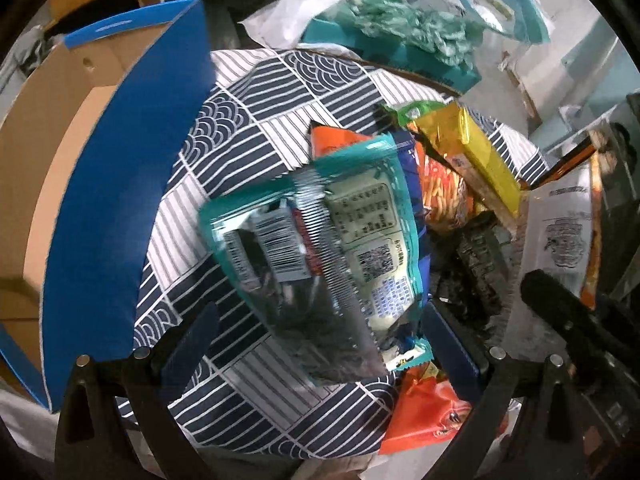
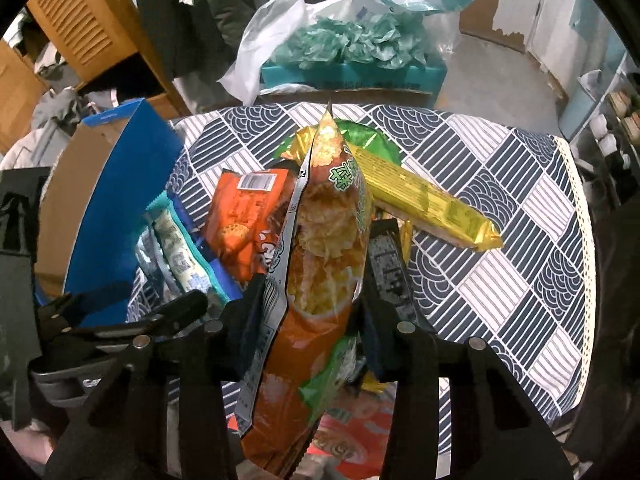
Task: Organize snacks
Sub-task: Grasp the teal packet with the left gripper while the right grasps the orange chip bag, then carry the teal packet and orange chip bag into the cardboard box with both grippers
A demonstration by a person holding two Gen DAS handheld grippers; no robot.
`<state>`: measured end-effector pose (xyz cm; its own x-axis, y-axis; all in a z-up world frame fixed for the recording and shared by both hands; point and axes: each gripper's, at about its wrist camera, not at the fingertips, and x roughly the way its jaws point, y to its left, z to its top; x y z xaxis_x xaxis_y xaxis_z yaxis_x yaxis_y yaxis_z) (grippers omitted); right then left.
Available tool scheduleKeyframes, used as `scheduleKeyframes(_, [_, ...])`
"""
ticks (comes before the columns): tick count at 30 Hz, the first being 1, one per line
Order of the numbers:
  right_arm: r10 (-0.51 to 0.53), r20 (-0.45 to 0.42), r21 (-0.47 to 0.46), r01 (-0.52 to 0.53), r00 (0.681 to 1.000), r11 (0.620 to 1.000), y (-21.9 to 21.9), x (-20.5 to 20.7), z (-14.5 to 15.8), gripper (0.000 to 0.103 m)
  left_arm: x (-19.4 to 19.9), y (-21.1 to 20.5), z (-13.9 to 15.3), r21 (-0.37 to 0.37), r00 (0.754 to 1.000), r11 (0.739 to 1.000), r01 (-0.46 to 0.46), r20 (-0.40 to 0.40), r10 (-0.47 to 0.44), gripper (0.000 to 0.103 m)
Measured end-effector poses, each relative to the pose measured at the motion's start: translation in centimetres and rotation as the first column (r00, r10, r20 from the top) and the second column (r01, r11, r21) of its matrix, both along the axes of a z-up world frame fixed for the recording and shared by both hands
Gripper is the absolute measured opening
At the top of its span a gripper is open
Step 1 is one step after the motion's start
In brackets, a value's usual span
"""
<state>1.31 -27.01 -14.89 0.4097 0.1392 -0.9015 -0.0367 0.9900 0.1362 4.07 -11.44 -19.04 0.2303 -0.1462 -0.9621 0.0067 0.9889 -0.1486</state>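
My left gripper is open around a teal seaweed packet that lies back side up on the patterned tablecloth; its blue pads stand apart on either side. My right gripper is shut on an orange chip bag and holds it upright above the snack pile. A yellow wafer pack lies behind it, also in the left wrist view. An orange snack bag leans to the left. The teal packet shows at the left.
An open cardboard box with blue outer walls stands at the table's left, also in the right wrist view. A teal box with crumpled tissue and a white plastic bag sit behind the table. More packets lie under my right gripper.
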Motion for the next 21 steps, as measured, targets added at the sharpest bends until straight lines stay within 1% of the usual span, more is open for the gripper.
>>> scheduleKeyframes(4, [-0.01, -0.007, -0.001, 0.01, 1.0, 1.0, -0.6, 0.1, -0.2, 0.042, 0.7, -1.0, -0.9, 0.026, 1.0, 0.999, 0.02, -0.009, -0.019, 0.102])
scheduleKeyframes(9, [-0.015, -0.013, -0.001, 0.015, 1.0, 1.0, -1.1, 0.5, -0.5, 0.042, 1.3, -1.8, -2.2, 0.009, 0.997, 0.999, 0.05, -0.052, -0.049, 0.102])
scheduleKeyframes(11, [-0.015, -0.012, 0.001, 0.015, 1.0, 1.0, -1.1, 0.7, -0.4, 0.042, 1.4, -2.0, -2.6, 0.008, 0.996, 0.998, 0.058, -0.064, -0.057, 0.1])
scheduleKeyframes(12, [-0.014, -0.012, 0.002, 0.014, 1.0, 1.0, -1.1, 0.8, -0.4, 0.042, 1.3, -1.9, -2.6, -0.013, 0.996, 0.998, 0.061, -0.058, -0.062, 0.096])
scheduleKeyframes(14, [-0.009, -0.008, 0.002, 0.009, 1.0, 1.0, -1.0, 0.9, -0.3, 0.042, 1.2, -1.6, -2.6, -0.047, 0.997, 0.997, 0.059, -0.053, -0.062, 0.09])
scheduleKeyframes(16, [-0.003, -0.005, -0.004, 0.002, 1.0, 1.0, -0.8, 0.8, -0.3, 0.042, 1.0, -1.5, -2.3, -0.068, 0.996, 0.995, 0.074, -0.043, -0.077, 0.079])
scheduleKeyframes(18, [0.003, -0.002, -0.007, -0.003, 1.0, 1.0, -0.7, 0.7, -0.2, 0.042, 0.8, -1.8, -1.8, -0.065, 0.994, 0.992, 0.107, -0.018, -0.108, 0.071])
scheduleKeyframes(21, [0.014, 0.006, -0.013, -0.014, 1.0, 1.0, -0.4, 0.5, 0.0, 0.042, 0.3, -2.6, -0.7, -0.009, 0.987, 0.987, 0.159, 0.035, -0.159, 0.068])
